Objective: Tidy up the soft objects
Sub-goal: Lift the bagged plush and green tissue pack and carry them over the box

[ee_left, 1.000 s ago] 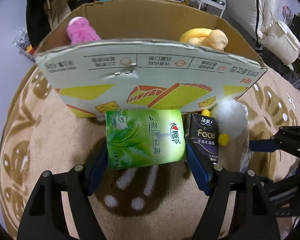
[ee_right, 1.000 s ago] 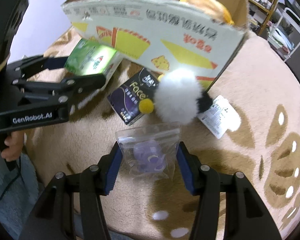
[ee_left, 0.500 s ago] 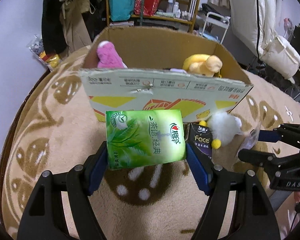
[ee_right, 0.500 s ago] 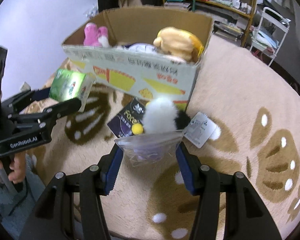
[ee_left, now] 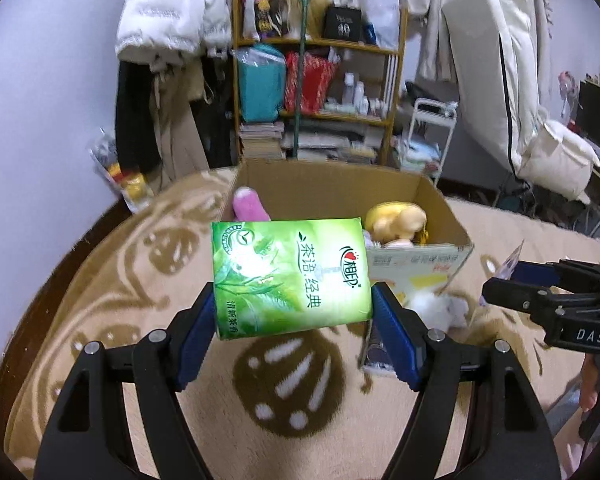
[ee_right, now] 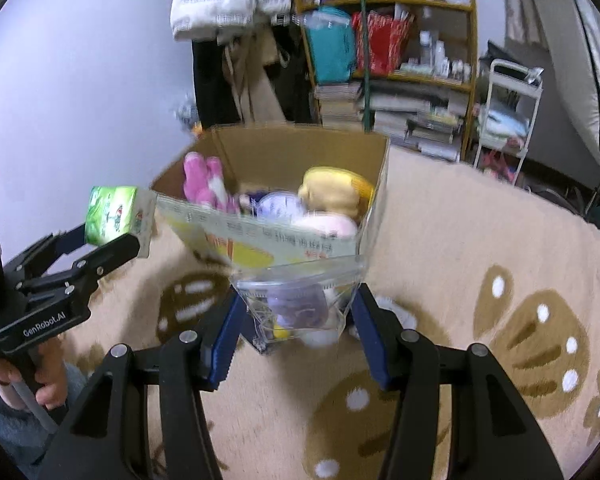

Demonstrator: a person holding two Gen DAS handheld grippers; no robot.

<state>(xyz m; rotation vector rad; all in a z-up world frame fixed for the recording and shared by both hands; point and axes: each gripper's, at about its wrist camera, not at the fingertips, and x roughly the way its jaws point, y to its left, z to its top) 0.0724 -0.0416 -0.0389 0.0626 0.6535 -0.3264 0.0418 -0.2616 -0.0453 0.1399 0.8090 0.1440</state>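
Note:
My left gripper (ee_left: 294,312) is shut on a green tissue pack (ee_left: 290,276), held in the air in front of the open cardboard box (ee_left: 336,188). In the right wrist view the same green tissue pack (ee_right: 114,218) hangs left of the box (ee_right: 300,152). The right gripper (ee_right: 296,316) is shut on a clear zip bag (ee_right: 300,296) with a purple thing inside, just before the box's near flap. A pink plush (ee_right: 202,180) and a yellow plush (ee_right: 332,188) lie inside the box. A white pompom toy (ee_left: 436,308) and a dark pack (ee_left: 376,356) lie on the rug.
A beige rug (ee_right: 480,240) with brown paw prints covers the floor around the box. Behind it stand a cluttered wooden shelf (ee_left: 320,92), hanging coats (ee_left: 168,40) and a white trolley (ee_right: 508,108). A person's hand (ee_right: 48,384) grips the left tool's handle.
Both grippers have risen and tilted up with their loads, so the box now sits lower and farther off and its inside shows. The pompom toy and dark pack stayed on the rug.

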